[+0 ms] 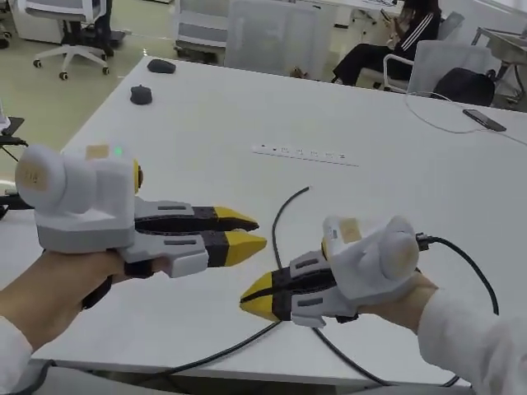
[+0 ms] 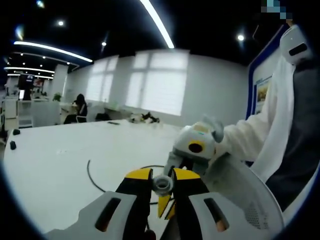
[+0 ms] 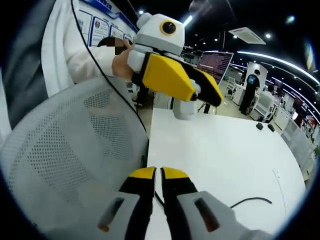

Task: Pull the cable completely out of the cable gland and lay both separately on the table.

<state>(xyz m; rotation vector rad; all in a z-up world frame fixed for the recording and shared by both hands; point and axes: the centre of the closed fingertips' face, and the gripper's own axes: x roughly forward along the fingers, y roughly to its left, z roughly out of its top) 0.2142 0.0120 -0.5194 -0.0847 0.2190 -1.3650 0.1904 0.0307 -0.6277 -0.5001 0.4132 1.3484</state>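
My left gripper [image 2: 163,173] is clamped on the little cable gland [image 2: 162,185], right at the jaw tips, bottom centre of its view. The right gripper [image 3: 158,172] has its jaws almost together, and I can't tell if they pinch the cable [image 1: 275,226] curling mid-frame on the table [image 1: 370,107]. My worry: that tip-only grip slips and the gland rolls off the near edge

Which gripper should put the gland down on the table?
Left. The left gripper is shut on the gland above the table, so it only needs lowering. The right gripper has the cable between its jaws.
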